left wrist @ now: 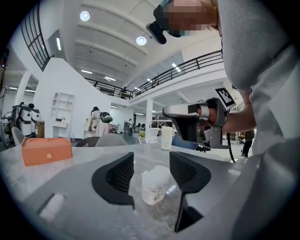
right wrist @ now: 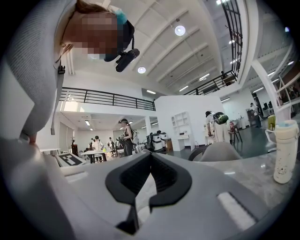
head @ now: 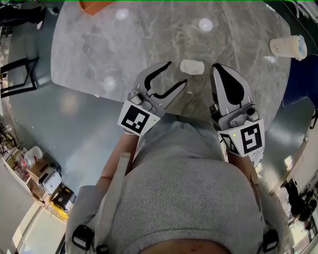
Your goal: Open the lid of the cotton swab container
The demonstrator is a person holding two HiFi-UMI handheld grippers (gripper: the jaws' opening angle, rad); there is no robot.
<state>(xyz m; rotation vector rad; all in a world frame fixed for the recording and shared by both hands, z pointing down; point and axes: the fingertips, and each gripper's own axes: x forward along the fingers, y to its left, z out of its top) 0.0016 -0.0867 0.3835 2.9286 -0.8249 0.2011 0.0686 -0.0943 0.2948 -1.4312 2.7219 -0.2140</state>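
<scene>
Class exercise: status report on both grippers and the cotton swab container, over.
Left gripper open, lined up on cotton swab container, not touching. Right gripper shut, empty, beside it. Lid on. Bottle, orange box well clear.

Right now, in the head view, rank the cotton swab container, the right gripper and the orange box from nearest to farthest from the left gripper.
From the left gripper:
1. Cotton swab container: just beyond its open jaws, on the table.
2. Right gripper: to its right, past the container.
3. Orange box: at the table's far edge, upper left.
</scene>
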